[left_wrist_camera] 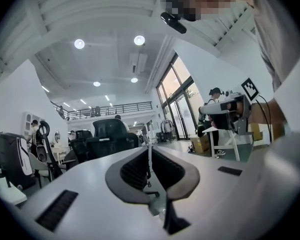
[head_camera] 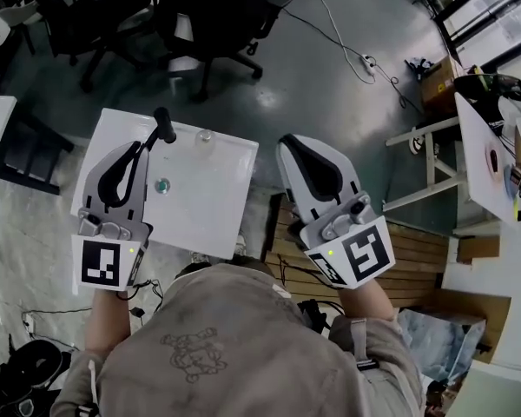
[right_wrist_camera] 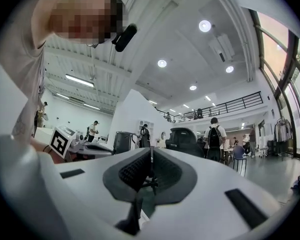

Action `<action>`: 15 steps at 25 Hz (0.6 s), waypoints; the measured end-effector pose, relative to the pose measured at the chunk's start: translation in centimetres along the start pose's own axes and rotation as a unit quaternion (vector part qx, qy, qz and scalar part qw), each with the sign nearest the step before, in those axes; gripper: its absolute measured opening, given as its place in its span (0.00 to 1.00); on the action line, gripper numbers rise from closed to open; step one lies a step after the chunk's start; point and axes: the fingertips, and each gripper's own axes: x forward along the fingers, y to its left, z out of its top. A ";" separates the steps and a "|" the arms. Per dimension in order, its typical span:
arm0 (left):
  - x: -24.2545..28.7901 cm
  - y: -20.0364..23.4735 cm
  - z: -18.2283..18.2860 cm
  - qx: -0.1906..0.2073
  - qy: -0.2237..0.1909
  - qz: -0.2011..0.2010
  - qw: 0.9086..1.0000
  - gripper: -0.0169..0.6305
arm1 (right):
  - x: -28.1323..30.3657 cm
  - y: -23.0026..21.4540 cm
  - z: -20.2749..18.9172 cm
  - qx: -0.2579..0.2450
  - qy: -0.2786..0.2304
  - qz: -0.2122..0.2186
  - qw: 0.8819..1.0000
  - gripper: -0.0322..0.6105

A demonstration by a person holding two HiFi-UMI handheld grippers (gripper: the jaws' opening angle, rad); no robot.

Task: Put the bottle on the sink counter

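I hold both grippers out in front of me over the white sink (head_camera: 217, 200). My left gripper (head_camera: 144, 149) hangs above the sink's left part, just beside the black faucet (head_camera: 163, 125). Its fingers are pressed together with nothing between them. My right gripper (head_camera: 288, 142) sits just off the sink's right edge, its fingers likewise together and empty. The bottle (head_camera: 205, 135), a small clear one seen from the top, stands on the sink's far rim, right of the faucet and apart from both grippers. The drain (head_camera: 162, 184) shows in the sink's basin. Black office chairs (head_camera: 210, 20) stand beyond the sink.
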 end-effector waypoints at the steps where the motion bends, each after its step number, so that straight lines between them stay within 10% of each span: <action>1: -0.1 -0.1 -0.4 0.000 0.004 0.000 1.000 0.08 | -0.3 -0.3 -0.1 0.004 -0.003 -0.006 1.000 0.11; 15: -1.8 -1.3 -4.0 -0.035 0.029 0.019 0.999 0.08 | -2.9 0.6 -4.3 -0.011 0.038 -0.040 0.998 0.10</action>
